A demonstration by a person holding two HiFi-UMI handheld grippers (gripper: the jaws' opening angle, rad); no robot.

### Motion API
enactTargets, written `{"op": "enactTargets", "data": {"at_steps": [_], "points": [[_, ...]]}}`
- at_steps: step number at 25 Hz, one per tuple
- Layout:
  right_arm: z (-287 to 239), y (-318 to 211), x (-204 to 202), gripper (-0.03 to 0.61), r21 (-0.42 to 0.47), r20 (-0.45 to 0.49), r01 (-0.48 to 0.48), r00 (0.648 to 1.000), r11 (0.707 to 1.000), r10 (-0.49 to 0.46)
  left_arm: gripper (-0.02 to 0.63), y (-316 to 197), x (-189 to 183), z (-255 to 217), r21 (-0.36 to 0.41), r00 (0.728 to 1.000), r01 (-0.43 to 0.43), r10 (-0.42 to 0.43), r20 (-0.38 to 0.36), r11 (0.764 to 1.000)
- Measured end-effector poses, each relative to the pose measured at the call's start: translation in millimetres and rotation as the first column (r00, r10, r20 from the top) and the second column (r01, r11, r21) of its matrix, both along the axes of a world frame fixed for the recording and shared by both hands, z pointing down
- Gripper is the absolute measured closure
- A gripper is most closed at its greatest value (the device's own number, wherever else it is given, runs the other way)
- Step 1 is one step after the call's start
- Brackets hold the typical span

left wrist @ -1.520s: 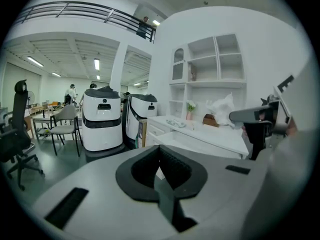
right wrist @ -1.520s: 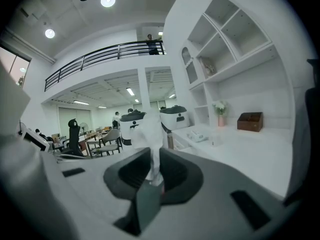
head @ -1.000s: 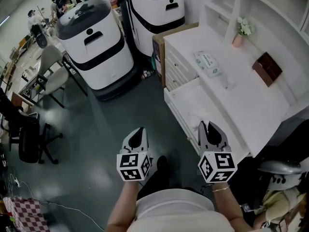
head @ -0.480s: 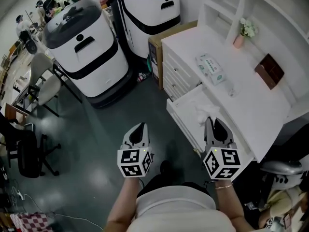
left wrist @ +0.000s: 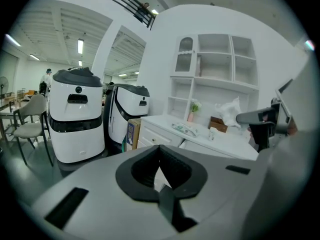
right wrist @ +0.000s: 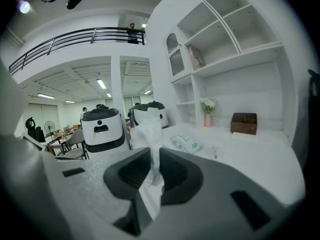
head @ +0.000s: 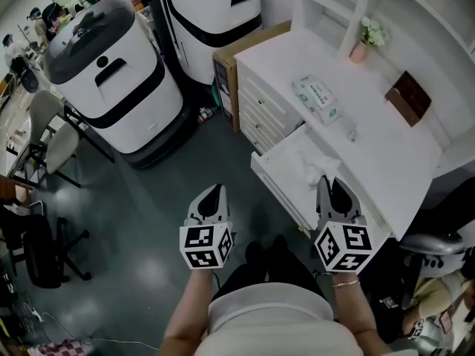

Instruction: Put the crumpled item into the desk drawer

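Note:
The crumpled item is a white tissue, pinched in my right gripper, which is shut on it. In the right gripper view the tissue stands up out of the closed jaws of that gripper. It hangs over the near end of the open desk drawer, which juts from the white desk. My left gripper is held over the floor, left of the drawer, shut and holding nothing. The left gripper view shows its own closed jaws and the tissue off to the right.
On the desk lie a tissue pack, a brown box, a pink vase with flowers and a small clear object. Two large white-and-black machines and a cardboard box stand left of the desk. Chairs are at far left.
The right gripper has carried the tissue forward to above the drawer's near end. The left gripper has kept its place beside it. The head view has shifted left over the scene.

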State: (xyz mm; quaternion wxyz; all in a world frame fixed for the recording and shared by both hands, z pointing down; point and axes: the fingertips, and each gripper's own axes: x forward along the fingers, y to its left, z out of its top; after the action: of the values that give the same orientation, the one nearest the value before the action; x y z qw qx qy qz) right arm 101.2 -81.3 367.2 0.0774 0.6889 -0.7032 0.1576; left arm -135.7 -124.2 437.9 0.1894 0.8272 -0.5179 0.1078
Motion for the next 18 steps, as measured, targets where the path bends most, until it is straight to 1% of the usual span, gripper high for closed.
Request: {"op": "enactTargets", "data": {"at_steps": [7,18], "points": [[12,-8,11,0.525,-0.026,0.010,-0.021,1.000,0.999,0.021,0.621,-4,7,10,-0.022,1.000,-0.014,0.014,0.004,1.000],[40,-44,30,0.525,-0.068,0.076,-0.029,0.997,0.997,0.034,0.621,-30,17,16,-0.028,0.999,-0.008,0.009,0.037,1.000]]}}
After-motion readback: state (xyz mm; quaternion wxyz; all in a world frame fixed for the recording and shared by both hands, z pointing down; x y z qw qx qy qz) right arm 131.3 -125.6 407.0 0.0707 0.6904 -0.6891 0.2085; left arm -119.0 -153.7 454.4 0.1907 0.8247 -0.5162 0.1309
